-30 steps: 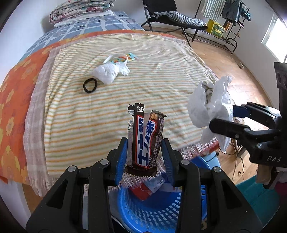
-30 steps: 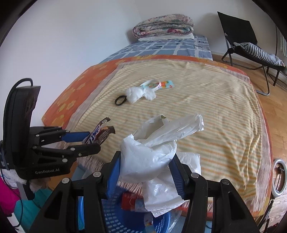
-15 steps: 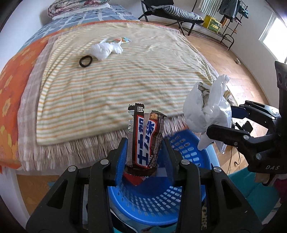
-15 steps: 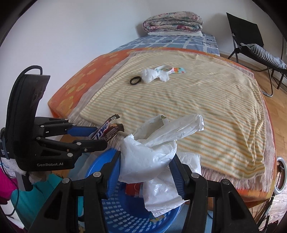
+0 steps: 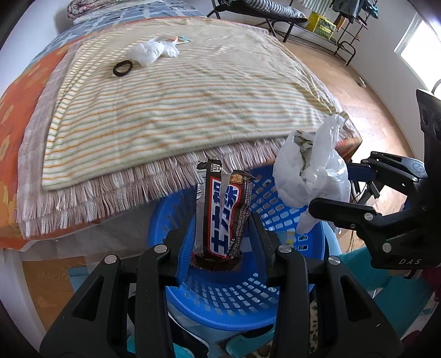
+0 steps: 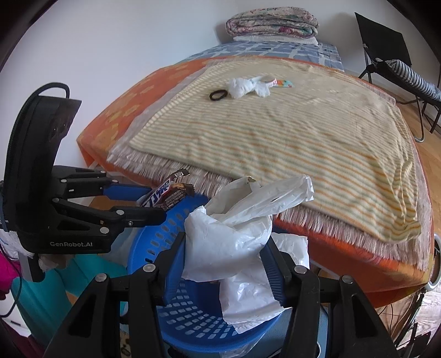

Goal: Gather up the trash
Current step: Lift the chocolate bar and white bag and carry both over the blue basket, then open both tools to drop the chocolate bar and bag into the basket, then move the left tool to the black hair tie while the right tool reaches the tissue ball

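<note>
My left gripper (image 5: 222, 239) is shut on a brown candy bar wrapper (image 5: 224, 217) and holds it upright over the blue plastic basket (image 5: 234, 300). My right gripper (image 6: 224, 264) is shut on a crumpled white plastic bag (image 6: 234, 236) above the same basket (image 6: 193, 319). In the right wrist view the left gripper (image 6: 154, 202) with the wrapper (image 6: 168, 194) is at the left. In the left wrist view the right gripper (image 5: 335, 187) with the bag (image 5: 311, 173) is at the right. On the bed lie a crumpled white tissue (image 5: 153, 51), a colourful wrapper (image 6: 281, 82) and a black hair tie (image 5: 122, 68).
The basket stands on the floor against the fringed edge of the striped blanket (image 5: 179, 102). A folded quilt (image 6: 271, 23) lies at the far end of the bed. A black folding chair (image 6: 394, 60) stands on the wooden floor to the right. A teal object (image 6: 49, 286) is beside the basket.
Both grippers have pulled back from the bed and down with their loads. The basket now fills more of both views and the bed edge lies farther off.
</note>
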`<state>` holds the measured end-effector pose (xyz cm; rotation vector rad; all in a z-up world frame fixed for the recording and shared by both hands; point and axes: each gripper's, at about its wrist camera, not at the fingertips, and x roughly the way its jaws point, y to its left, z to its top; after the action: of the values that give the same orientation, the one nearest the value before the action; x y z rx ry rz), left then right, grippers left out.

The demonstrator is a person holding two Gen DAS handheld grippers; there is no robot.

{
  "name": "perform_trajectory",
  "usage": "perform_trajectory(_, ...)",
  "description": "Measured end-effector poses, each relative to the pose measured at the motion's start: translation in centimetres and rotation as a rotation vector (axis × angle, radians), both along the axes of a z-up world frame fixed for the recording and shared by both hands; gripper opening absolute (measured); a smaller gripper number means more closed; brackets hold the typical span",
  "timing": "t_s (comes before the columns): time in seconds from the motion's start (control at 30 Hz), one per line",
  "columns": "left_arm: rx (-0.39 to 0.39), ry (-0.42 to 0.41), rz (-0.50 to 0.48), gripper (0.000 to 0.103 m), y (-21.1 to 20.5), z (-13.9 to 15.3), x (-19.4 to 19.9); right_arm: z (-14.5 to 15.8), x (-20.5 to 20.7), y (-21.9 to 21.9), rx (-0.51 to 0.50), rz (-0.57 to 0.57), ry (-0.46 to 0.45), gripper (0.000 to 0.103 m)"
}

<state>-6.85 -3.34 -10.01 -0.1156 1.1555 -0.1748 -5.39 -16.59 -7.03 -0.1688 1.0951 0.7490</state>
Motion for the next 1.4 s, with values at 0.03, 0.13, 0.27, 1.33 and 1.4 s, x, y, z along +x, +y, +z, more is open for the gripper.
perform_trajectory(0.03, 0.0, 0.003, -0.003, 0.039, -0.1, -0.1, -0.1, -0.1, -0.1, 0.0, -0.003, 0.003, 0.003, 0.056)
perform_trajectory(0.13, 0.002, 0.019, -0.014, 0.039, -0.4, -0.7, -0.4, -0.7, -0.5, 0.2, -0.012, 0.011, 0.014, 0.056)
perform_trajectory(0.27, 0.008, 0.029, -0.03, 0.039, -0.7, -1.2, -0.7, -1.1, -0.9, 0.3, -0.02, 0.018, 0.025, 0.056)
perform_trajectory(1.33, 0.009, 0.089, -0.03, 0.053, -0.8, -3.3, -0.8, -2.3, -1.5, 0.6, -0.063, 0.038, 0.058, 0.066)
perform_trajectory(1.4, 0.008, 0.09, -0.025, 0.053, -0.6, -3.4, -0.8, -2.3, -1.4, 0.6, -0.065, 0.036, 0.058, 0.067)
